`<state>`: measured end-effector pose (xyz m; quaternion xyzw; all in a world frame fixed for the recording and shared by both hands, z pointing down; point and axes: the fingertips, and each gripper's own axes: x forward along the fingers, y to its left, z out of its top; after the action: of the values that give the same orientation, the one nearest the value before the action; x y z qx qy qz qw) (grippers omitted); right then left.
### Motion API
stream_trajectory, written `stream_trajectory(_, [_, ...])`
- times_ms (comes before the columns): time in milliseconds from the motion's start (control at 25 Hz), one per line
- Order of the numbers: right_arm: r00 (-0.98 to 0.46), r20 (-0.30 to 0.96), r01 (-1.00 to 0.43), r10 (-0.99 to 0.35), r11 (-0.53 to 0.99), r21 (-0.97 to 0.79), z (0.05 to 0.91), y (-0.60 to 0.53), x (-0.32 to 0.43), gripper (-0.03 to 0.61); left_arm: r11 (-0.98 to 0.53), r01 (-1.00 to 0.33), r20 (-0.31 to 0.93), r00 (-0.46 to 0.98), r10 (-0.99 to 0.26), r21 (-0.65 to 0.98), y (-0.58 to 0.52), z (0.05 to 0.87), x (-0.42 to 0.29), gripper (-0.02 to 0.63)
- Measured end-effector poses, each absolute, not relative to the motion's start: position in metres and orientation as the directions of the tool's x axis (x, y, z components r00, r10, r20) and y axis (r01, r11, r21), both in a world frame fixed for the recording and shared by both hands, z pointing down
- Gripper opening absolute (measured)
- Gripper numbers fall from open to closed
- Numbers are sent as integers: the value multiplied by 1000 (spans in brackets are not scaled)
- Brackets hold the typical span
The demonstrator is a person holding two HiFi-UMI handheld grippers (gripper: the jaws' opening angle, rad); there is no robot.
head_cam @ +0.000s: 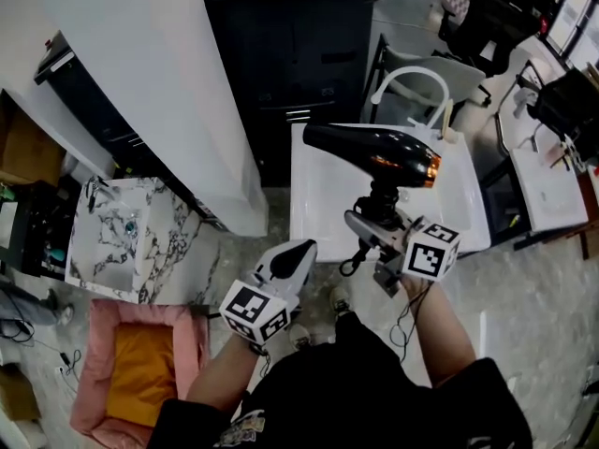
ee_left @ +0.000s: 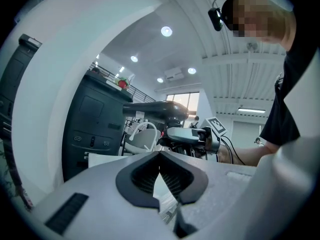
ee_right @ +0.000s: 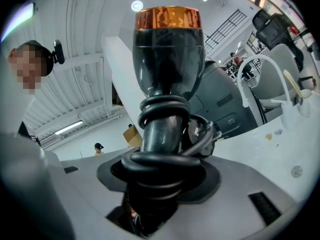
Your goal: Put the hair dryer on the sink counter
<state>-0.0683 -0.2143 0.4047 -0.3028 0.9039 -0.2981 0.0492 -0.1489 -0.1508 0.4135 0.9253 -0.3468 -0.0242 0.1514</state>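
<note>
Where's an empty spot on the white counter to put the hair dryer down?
The sink counter looks bare along its left side, beside the hair dryer held in the right gripper, and near its right front corner. It is crowded at the back right, around the white faucet.

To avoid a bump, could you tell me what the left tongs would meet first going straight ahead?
Probably the right tongs holding the hair dryer, after passing just over the sink counter edge; depth is unclear.
</note>
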Motion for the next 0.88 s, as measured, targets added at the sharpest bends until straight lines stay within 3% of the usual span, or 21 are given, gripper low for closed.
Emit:
stream_trajectory(600, [-891,92,-408,-445,691,-596,438,-293,-46,227,-666,-694,101,709,-698,273,-210,428,-97,3])
stream_trajectory(880, [-887,162,-419,-432,604,-678,489,-325,-36,227,-652,-710,126,697,-706,267,-231,439,-82,3])
